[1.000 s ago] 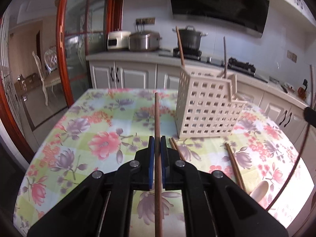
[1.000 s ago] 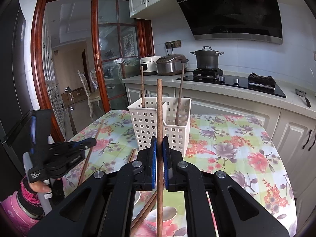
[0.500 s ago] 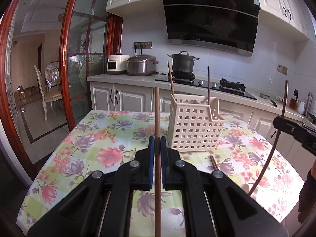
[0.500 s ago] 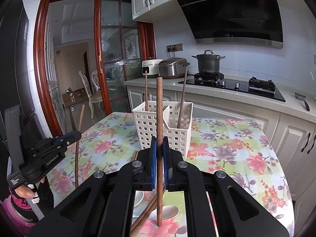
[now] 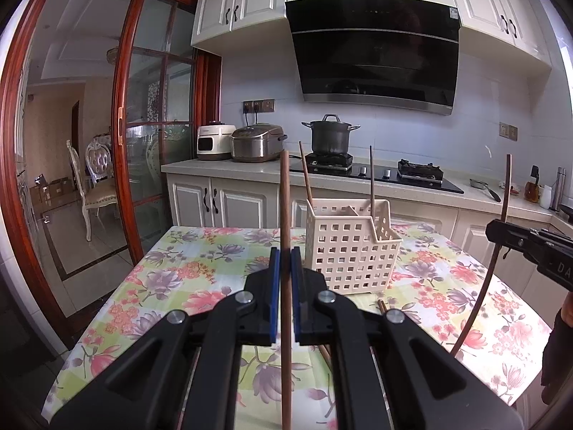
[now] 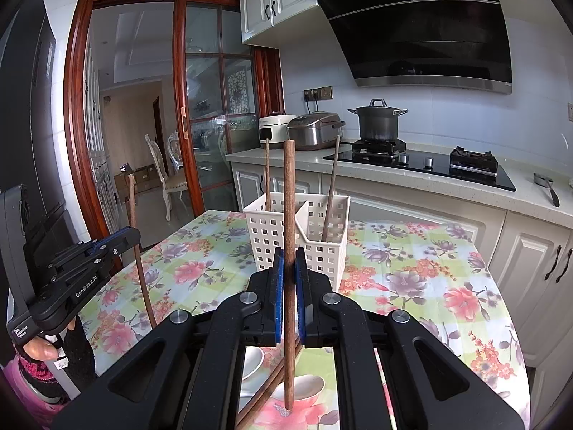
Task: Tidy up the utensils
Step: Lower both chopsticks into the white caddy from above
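A: Left wrist view: the left gripper is clamped on an upright chopstick; the basket stands just right of it, farther off on the table.

B: The right gripper also pinches a stick, which crosses the basket's front. Two sticks stand inside; spoons lie near.
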A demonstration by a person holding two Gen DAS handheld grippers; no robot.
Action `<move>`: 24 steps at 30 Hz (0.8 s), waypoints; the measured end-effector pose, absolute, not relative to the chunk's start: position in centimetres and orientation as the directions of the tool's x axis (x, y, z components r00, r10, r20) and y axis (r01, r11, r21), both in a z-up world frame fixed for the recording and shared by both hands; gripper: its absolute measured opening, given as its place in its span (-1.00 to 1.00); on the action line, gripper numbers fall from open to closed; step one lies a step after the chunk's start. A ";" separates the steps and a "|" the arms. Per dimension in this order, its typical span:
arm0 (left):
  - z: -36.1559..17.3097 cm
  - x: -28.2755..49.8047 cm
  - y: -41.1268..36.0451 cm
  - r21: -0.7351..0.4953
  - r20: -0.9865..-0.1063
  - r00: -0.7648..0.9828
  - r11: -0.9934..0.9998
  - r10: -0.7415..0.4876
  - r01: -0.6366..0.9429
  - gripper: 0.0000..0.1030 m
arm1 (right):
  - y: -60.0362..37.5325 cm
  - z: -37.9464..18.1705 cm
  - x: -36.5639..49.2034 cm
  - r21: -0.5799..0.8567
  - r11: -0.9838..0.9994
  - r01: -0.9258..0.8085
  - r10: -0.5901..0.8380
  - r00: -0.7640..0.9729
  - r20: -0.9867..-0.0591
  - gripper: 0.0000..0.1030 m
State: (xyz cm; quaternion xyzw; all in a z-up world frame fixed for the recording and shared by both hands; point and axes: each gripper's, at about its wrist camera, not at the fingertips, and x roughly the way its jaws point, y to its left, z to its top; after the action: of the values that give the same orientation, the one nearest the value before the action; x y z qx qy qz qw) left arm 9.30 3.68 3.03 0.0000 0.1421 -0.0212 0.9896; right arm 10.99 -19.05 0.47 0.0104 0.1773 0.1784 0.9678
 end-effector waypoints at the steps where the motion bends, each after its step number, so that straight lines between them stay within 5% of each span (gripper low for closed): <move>1: 3.2 9.2 3.7 -0.003 -0.275 0.961 0.999 -0.040 0.041 -0.88 | -19.0 0.5 10.9 0.082 0.936 -0.342 0.349 0.873 -0.339 -0.86; 24: 8.4 14.6 1.3 0.004 -0.205 0.974 0.995 -0.096 0.099 -0.88 | -18.0 3.7 16.2 0.030 0.941 -0.337 0.330 0.895 -0.301 -0.86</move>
State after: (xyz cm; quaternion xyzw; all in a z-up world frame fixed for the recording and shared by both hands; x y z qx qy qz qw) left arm 14.58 1.32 8.39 0.0070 0.1027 -0.0492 0.9935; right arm 16.16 -17.99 3.69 -0.0116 0.1529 0.1713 0.9732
